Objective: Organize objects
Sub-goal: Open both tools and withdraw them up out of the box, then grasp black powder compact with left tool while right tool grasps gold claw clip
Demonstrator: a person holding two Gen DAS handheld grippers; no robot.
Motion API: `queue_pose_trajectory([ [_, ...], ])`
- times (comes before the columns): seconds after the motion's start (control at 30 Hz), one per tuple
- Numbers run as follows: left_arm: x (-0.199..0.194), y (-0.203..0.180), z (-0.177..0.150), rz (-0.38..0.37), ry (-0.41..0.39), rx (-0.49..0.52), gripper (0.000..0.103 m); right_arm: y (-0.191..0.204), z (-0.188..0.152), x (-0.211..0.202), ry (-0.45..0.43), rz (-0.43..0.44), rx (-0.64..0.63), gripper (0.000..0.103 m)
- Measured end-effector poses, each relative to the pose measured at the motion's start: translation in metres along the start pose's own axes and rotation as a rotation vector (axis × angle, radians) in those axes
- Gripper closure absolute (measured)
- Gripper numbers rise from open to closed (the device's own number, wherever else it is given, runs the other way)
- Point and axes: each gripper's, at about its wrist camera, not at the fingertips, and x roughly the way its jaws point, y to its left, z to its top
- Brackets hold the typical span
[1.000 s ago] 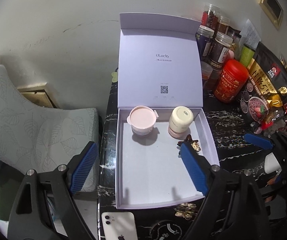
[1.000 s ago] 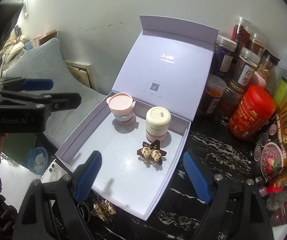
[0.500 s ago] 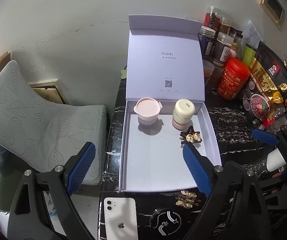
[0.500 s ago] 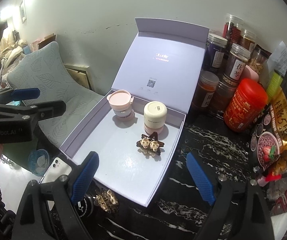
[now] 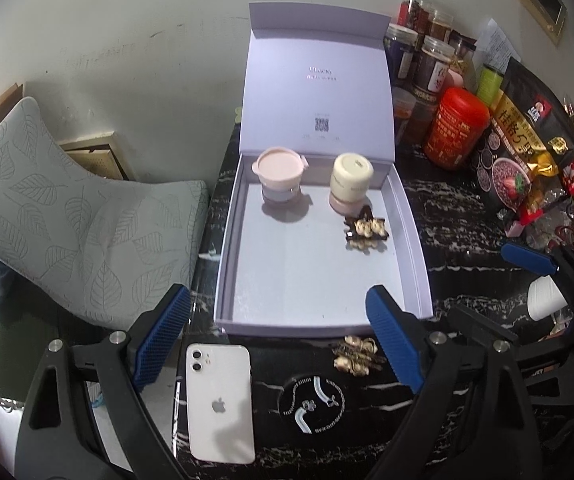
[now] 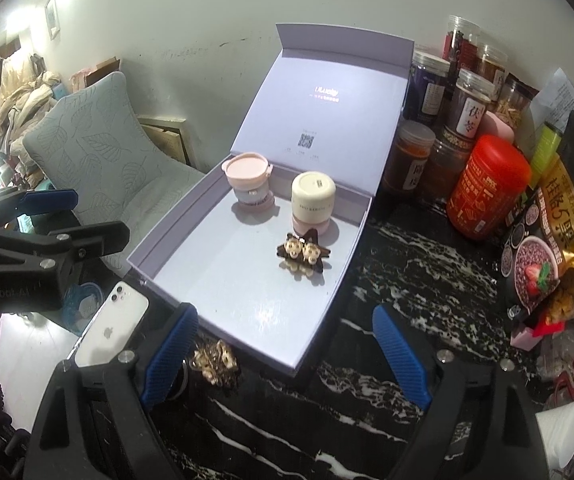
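An open lilac box [image 5: 413, 232] [image 6: 327, 304] lies on the black marble table with its lid standing upright. Inside at the back stand a pink lidded cup [image 5: 281, 174] [image 6: 249, 182] and a cream jar [image 5: 351, 184] [image 6: 313, 200]. A brown hair clip with pale figures [image 5: 367, 230] [image 6: 303, 254] lies in front of the jar. A second, gold-brown clip [image 5: 353, 354] [image 6: 213, 360] lies on the table just outside the box's front edge. My left gripper [image 5: 279, 340] is open above that front edge, nothing between its fingers. My right gripper [image 6: 285, 354] is open over the box's near corner, also empty.
A white phone [image 5: 221, 402] [image 6: 113, 324] and a round black pad [image 5: 313, 404] lie near the table's front. Jars, a red canister [image 5: 455, 134] [image 6: 487, 188] and a dark food bag [image 5: 523, 148] crowd the right side. A leaf-patterned cushion [image 5: 79, 220] sits left of the table.
Both grippers have drawn back from the box, so the phone, the black pad and the clip outside the box have come into view. The objects in the box have not moved.
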Motion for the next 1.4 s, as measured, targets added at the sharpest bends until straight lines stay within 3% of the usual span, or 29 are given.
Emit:
queue_pose_trajectory([
  [0.53, 0.008, -0.011, -0.040, 0.002, 0.072, -0.056, 0.014, 0.001, -0.037, 0.004, 0.062, 0.030, -0.013, 0.013],
  [1.4, 0.043, -0.014, -0.107, -0.032, 0.192, -0.193, 0.014, 0.012, -0.084, 0.047, 0.185, 0.117, -0.074, 0.013],
])
